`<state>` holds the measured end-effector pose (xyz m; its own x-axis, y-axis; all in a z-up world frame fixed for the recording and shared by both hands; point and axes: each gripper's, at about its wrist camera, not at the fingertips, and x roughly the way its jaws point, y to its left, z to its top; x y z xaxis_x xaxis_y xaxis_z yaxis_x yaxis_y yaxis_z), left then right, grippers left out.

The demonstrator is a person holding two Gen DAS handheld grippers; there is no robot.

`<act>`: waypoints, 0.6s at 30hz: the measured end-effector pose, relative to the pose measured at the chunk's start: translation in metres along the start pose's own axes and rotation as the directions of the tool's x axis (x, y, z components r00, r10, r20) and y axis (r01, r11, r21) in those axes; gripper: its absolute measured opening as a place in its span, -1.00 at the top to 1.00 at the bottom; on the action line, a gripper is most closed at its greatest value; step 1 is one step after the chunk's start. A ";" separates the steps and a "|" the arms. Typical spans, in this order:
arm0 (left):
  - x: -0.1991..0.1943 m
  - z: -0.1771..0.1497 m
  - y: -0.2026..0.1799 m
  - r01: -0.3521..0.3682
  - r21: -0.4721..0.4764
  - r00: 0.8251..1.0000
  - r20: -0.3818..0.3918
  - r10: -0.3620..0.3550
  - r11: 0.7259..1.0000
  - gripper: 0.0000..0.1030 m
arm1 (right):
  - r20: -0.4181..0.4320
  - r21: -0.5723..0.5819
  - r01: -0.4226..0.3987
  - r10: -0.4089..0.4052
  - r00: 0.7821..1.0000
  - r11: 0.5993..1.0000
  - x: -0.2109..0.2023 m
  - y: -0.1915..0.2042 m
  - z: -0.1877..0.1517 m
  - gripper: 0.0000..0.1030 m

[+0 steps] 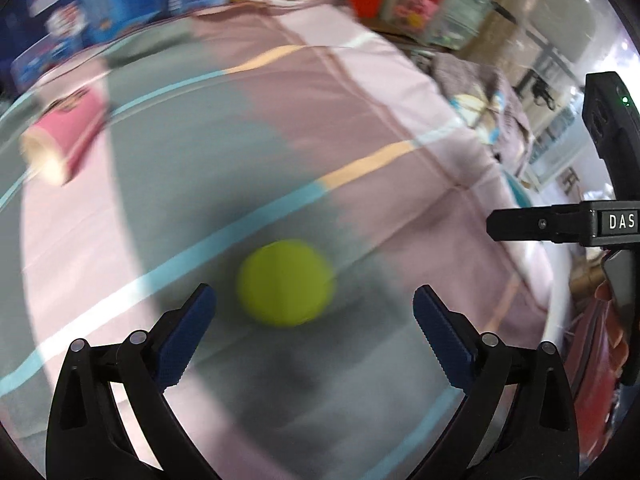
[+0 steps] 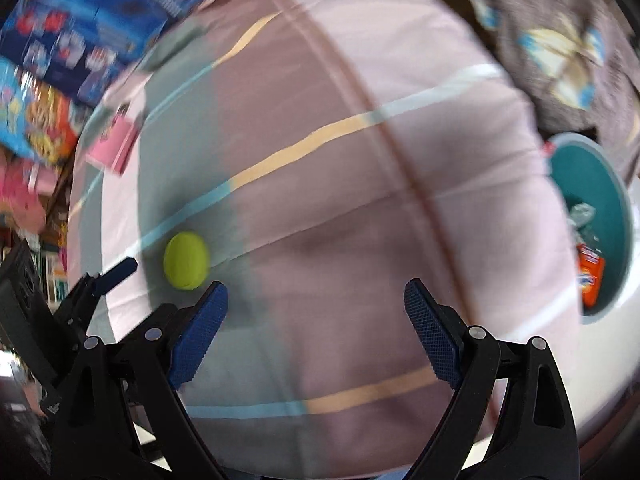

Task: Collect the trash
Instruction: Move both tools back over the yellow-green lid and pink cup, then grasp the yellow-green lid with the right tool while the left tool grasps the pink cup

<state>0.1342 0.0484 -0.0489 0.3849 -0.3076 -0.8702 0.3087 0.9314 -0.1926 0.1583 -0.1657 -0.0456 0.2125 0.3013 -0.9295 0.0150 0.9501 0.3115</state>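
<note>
Left gripper (image 1: 314, 312) gapes above yellow ball (image 1: 285, 283); right gripper (image 2: 316, 304) gapes.

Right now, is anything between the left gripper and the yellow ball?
Nothing visible. The left gripper is open, and the yellow ball lies on the bedspread just ahead of its fingertips, with only bare fabric between.

Even daylight fills both fisheye views, edges bowed and ringed in black, motion blur smearing the bedspread (image 1: 360, 128), the ball (image 1: 285, 283) and its soft shadow, while glare whitens the left view's right rim.
</note>
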 end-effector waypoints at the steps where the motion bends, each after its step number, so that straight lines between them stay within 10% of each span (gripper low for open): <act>1: -0.004 -0.006 0.013 -0.017 -0.016 1.000 0.001 0.017 1.000 -0.92 | -0.013 -0.020 0.007 -0.007 1.000 1.000 0.006 0.011 -0.001 -0.67; 18: -0.030 -0.051 0.130 -0.062 -0.186 0.998 0.018 0.067 0.981 -0.92 | -0.056 -0.206 0.091 -0.105 0.993 0.974 0.080 0.121 -0.003 -0.45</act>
<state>0.1187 0.1890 -0.0704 0.4206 -0.2483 -0.8726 0.1174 0.9686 -0.2191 0.1739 -0.0261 -0.0833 0.1550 0.2039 -0.9667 -0.1674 0.9698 0.1777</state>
